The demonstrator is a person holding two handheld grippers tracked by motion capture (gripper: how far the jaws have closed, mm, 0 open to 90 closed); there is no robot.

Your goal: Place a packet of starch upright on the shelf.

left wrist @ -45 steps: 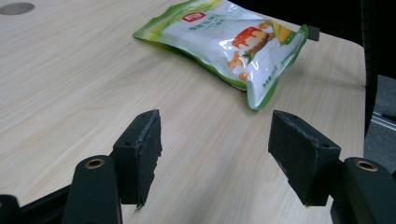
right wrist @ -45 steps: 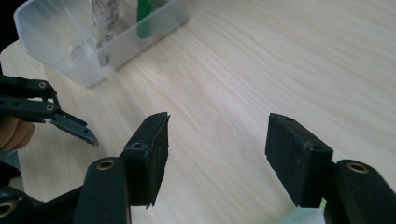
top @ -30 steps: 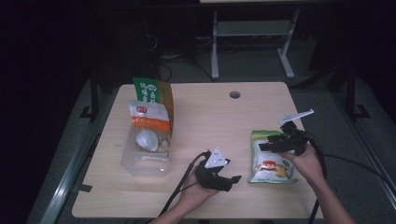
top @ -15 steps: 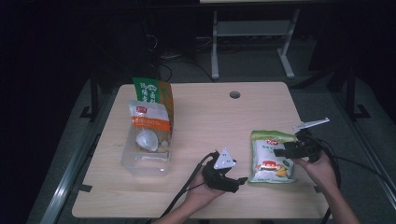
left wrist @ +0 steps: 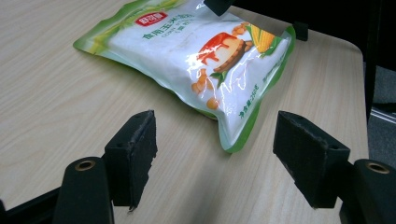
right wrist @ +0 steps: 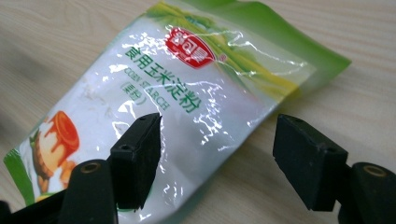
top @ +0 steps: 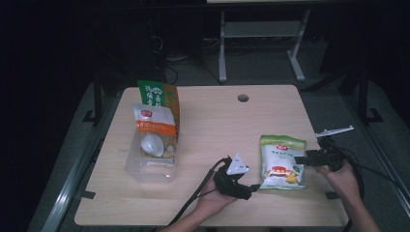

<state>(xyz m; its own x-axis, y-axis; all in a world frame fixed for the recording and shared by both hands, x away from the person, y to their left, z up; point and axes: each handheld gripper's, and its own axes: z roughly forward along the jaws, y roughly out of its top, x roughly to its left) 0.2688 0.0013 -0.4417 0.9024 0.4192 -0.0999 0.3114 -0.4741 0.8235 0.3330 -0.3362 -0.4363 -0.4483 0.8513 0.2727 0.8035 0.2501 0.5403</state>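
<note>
Where pouch [right wrist: 187, 116] lies flat, label reads "CORN STARCH".

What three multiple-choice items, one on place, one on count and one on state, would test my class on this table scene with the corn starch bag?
1. Where does the corn starch bag lie?
A. inside the clear container
B. flat on the table, between the two grippers
C. on the floor

2. How many packets stand at the clear container?
A. two
B. four
C. none

3. How do the right gripper's jaws stand?
A. clamped on the bag
B. shut on nothing
C. open over the bag's edge

Key: 1 B, the high view shows it on the table with the left gripper at its other side. 2 A, a green packet and an orange-banded one. 3 C, its jaws have just been opening; no pad presses on the bag.
</note>
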